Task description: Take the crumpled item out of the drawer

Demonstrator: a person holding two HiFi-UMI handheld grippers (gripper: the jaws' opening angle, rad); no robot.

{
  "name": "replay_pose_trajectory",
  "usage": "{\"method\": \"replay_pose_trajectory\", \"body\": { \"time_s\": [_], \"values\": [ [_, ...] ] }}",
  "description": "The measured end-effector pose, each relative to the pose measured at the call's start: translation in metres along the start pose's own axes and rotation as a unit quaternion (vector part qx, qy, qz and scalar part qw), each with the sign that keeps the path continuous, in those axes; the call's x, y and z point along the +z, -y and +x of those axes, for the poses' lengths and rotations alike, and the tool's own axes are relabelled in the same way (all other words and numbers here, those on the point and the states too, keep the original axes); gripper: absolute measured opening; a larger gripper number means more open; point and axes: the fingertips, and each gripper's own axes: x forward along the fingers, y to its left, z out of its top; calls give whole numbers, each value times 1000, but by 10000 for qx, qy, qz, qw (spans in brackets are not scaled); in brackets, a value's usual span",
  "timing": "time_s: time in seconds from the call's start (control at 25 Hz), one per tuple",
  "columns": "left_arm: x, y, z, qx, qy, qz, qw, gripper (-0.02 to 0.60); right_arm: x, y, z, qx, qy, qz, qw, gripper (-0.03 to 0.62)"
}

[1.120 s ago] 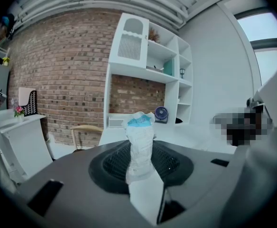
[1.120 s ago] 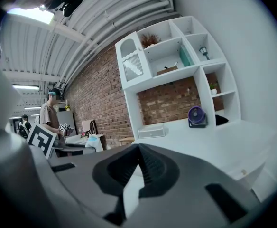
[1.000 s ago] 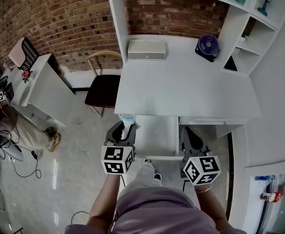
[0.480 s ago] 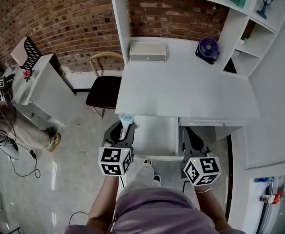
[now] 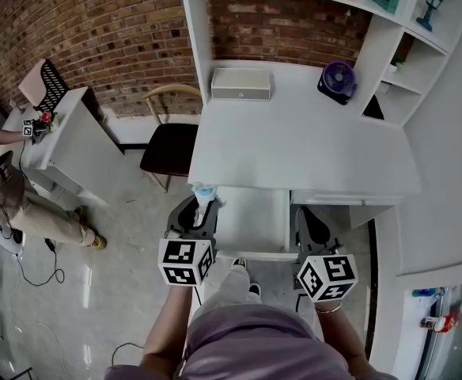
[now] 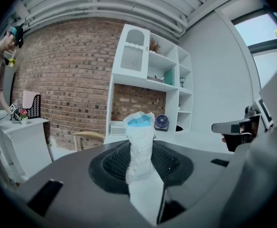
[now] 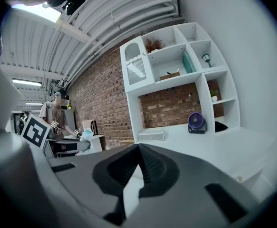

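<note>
The crumpled item (image 5: 206,196), a twisted white wad with a blue patch, stands upright between the jaws of my left gripper (image 5: 202,210). In the left gripper view the wad (image 6: 139,141) rises from the left gripper (image 6: 141,163), which is shut on it. It hangs at the left front corner of the open white drawer (image 5: 255,253), beside and outside it. My right gripper (image 5: 305,217) is level with the drawer's right side. In the right gripper view the right gripper (image 7: 138,151) has its jaws meeting at the tips with nothing between them.
The white desk (image 5: 302,149) carries a flat white box (image 5: 240,83) and a purple fan (image 5: 338,77). White shelves (image 5: 421,46) rise at the right. A wooden chair (image 5: 168,145) stands left of the desk. A person (image 5: 9,196) is by a side table (image 5: 65,145) at far left.
Both grippers and the crumpled item have stayed in place. The person at the far left has shifted along the side table.
</note>
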Motion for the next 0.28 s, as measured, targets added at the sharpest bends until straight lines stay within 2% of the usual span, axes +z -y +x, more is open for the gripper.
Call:
{"method": "replay_pose_trajectory", "body": {
  "time_s": [0.28],
  "values": [
    [2,3,4,8,32,10,10000,135,1,5,3,13,18,5,10000,2]
  ]
}}
